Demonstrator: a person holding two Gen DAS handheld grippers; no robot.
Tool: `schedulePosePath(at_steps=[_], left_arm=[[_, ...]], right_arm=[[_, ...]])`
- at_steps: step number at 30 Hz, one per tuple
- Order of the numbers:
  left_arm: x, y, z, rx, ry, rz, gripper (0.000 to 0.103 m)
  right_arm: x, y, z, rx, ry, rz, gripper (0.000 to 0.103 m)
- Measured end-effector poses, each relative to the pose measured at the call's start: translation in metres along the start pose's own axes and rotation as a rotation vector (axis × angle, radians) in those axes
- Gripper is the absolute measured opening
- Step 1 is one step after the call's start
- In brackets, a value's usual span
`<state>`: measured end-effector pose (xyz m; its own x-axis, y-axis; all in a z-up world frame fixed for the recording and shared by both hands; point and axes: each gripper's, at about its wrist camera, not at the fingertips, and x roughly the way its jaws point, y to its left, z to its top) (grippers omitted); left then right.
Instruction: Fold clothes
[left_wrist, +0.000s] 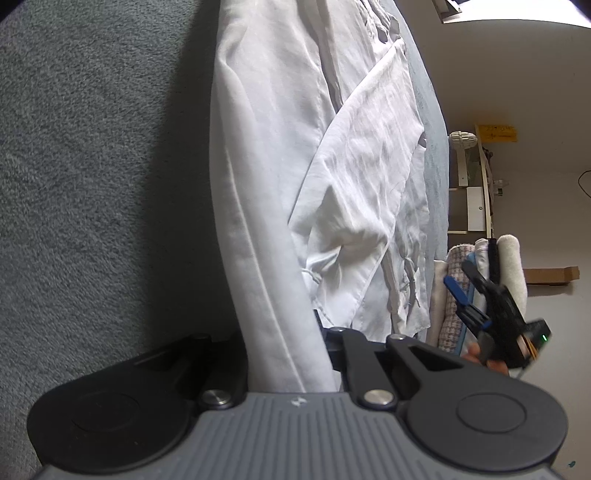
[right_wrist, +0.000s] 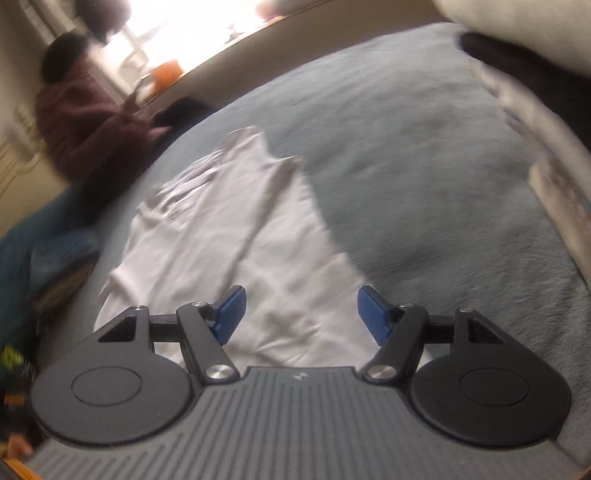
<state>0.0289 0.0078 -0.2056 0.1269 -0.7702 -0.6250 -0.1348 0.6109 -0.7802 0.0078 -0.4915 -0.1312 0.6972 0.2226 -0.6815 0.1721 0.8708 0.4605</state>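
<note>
One wrinkled white garment (left_wrist: 280, 206), pinched by left fingers (left_wrist: 325, 332); right fingers (right_wrist: 231, 308) spread, empty

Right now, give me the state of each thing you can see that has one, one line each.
Left hand-held gripper: shut on the white garment, cloth running between its jaws.
Right hand-held gripper: open, nothing between the blue pads.
White garment: spread out on the blanket, creased, one edge lifted.
Grey-blue blanket: flat under the garment.
Stack of folded clothes: piled at the blanket's edge.
</note>
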Motion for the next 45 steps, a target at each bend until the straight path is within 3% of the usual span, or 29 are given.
schedulePosePath(at_steps=[6,11,19,25,30,33,37,45], left_arm=[[0.008,-0.008,0.001,0.015,0.003,0.015,0.009],[0.011,-0.01,0.004,0.012,0.007,0.011,0.009],[-0.007,0.012,0.001,0.007,0.012,-0.002,0.009],[-0.011,0.016,-0.002,0.008,0.01,-0.004,0.009],[-0.01,0.015,-0.005,0.005,0.006,-0.007,0.009],[0.0,0.008,-0.004,0.003,0.004,-0.007,0.009],[0.006,0.003,-0.003,0.004,0.004,-0.005,0.009],[-0.006,0.016,0.0,0.004,0.01,-0.008,0.01]], right_arm=[[0.037,-0.035,-0.004,0.133,0.032,-0.037,0.067],[0.037,-0.058,-0.007,0.239,0.064,0.056,0.067],[0.034,-0.055,-0.015,0.223,0.202,0.173,0.065],[0.045,-0.053,-0.009,0.242,0.194,0.185,0.062],[0.051,-0.053,-0.006,0.222,0.242,0.219,0.061],[0.051,-0.05,-0.007,0.197,0.277,0.239,0.055],[0.052,-0.044,-0.011,0.16,0.299,0.237,0.034],[0.054,-0.045,-0.014,0.157,0.336,0.261,0.03]])
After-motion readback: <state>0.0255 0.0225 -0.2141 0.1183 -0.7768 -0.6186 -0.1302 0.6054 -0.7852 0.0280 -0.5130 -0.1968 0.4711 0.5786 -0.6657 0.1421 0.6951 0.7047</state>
